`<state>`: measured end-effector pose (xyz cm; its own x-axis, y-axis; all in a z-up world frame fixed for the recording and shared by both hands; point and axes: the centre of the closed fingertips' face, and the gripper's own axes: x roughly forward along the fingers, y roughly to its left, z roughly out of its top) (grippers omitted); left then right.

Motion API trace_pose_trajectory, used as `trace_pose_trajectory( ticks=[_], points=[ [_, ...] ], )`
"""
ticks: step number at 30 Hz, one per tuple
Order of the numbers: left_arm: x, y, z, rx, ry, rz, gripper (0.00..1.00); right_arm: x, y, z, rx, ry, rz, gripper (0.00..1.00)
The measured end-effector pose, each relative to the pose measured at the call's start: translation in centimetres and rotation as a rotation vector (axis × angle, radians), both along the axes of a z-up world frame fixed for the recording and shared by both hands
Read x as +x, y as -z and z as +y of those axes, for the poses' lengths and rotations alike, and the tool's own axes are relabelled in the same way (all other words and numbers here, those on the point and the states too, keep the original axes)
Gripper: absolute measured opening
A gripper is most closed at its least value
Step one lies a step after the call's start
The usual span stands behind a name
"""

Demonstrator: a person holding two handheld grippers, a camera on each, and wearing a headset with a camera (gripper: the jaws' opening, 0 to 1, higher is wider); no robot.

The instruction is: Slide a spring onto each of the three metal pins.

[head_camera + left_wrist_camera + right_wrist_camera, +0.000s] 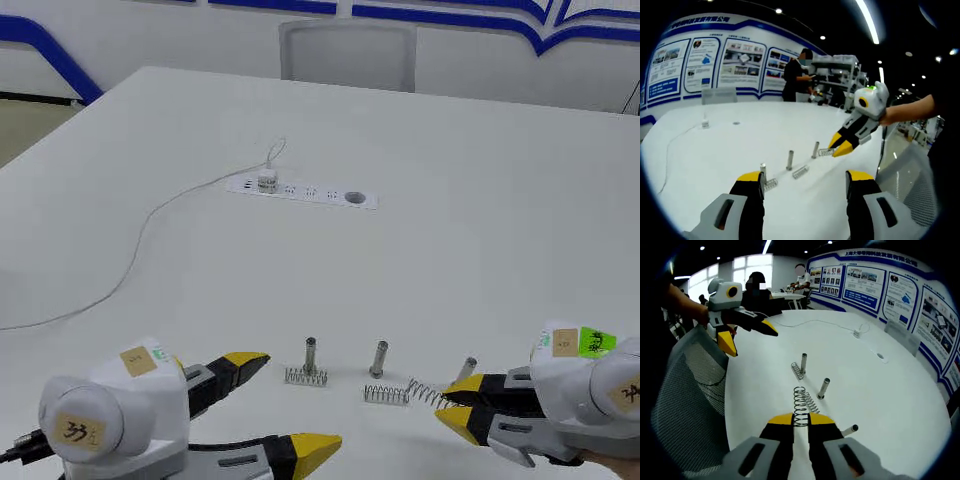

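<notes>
Three metal pins stand in a row near the table's front edge: the left pin (310,352), the middle pin (379,357) and the right pin (466,368). One spring (305,376) lies at the left pin's foot, and a second spring (385,394) lies in front of the middle pin. My right gripper (443,407) is shut on a third spring (800,405), which sticks out ahead of its tips (799,421) just beside the right pin (850,429). My left gripper (285,400) is open and holds nothing, a short way in front of the left pin (763,170).
A white power strip (300,190) with a plugged-in cable (140,235) lies mid-table. A grey chair (345,50) stands at the far edge. A mesh chair back (690,390) is beside the table, and people stand by shelves (797,75) in the background.
</notes>
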<state>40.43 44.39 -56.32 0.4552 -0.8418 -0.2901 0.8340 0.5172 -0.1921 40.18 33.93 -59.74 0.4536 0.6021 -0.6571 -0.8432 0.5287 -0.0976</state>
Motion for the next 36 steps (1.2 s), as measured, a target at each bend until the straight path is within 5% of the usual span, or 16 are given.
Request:
trace_pose_trajectory(
  ticks=[10, 18, 22, 36],
  points=[
    [-2.0, -0.2, -2.8, 0.05, 0.149, -0.018, 0.53, -2.0, -1.2, 3.3, 0.008, -0.097, -0.02, 0.11],
    [-2.3, -0.3, -3.9, 0.07, 0.216, -0.028, 0.47, -3.1, -1.8, 4.6, 0.021, -0.15, -0.023, 0.11],
    [-2.6, -0.1, -4.6, 0.085, 0.274, -0.022, 0.36, -3.4, -2.3, 5.0, 0.021, -0.176, -0.031, 0.11],
    [-3.5, 0.3, -4.7, 0.154, 0.39, -0.045, 0.18, -3.9, -2.8, 5.9, 0.003, -0.245, -0.049, 0.1]
  ],
)
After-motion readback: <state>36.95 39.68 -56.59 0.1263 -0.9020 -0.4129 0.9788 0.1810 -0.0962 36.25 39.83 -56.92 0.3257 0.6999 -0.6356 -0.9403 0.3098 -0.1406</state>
